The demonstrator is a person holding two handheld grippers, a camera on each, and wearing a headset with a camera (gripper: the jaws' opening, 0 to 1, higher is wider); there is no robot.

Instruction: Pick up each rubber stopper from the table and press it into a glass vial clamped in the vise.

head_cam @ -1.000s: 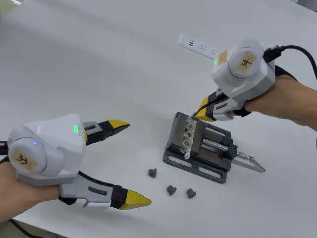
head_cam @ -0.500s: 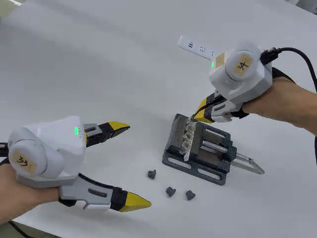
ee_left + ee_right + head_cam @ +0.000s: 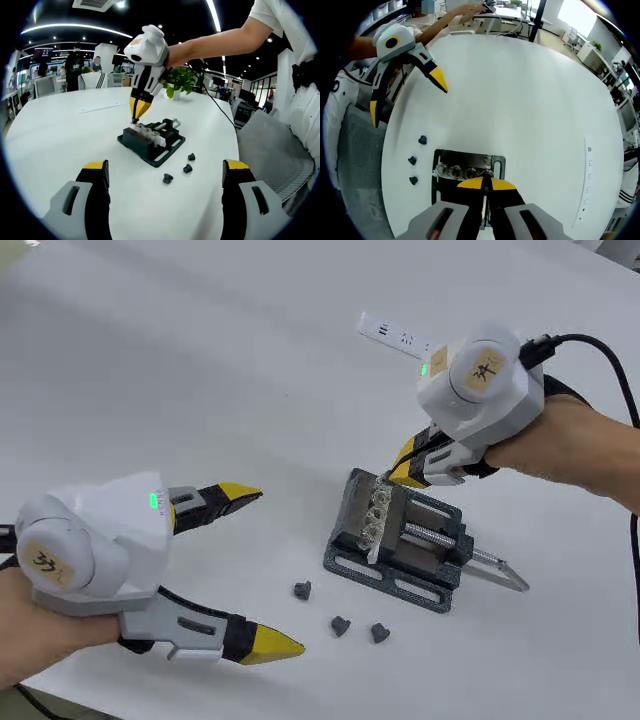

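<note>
A dark vise (image 3: 400, 558) (image 3: 150, 142) (image 3: 437, 187) clamps a row of clear glass vials (image 3: 376, 512) (image 3: 455, 172). My right gripper (image 3: 390, 478) (image 3: 134, 119) (image 3: 485, 182) is shut, its tips down on the vial at the far end of the row. A small dark piece at the tips looks like a rubber stopper. Three grey stoppers (image 3: 302, 590) (image 3: 340, 625) (image 3: 380, 633) (image 3: 167, 178) (image 3: 412, 160) lie loose on the table in front of the vise. My left gripper (image 3: 260, 568) (image 3: 165, 165) (image 3: 407, 102) hovers open at the lower left, holding nothing.
A white power strip (image 3: 398, 336) (image 3: 585, 180) lies beyond the vise. The vise handle (image 3: 500, 572) sticks out to the right. A black cable (image 3: 600, 350) trails from the right gripper. The white table (image 3: 200, 360) ends close behind my left hand.
The right gripper's body has tilted a little while its tips stay on the end vial. The left gripper and the loose stoppers have held still.
</note>
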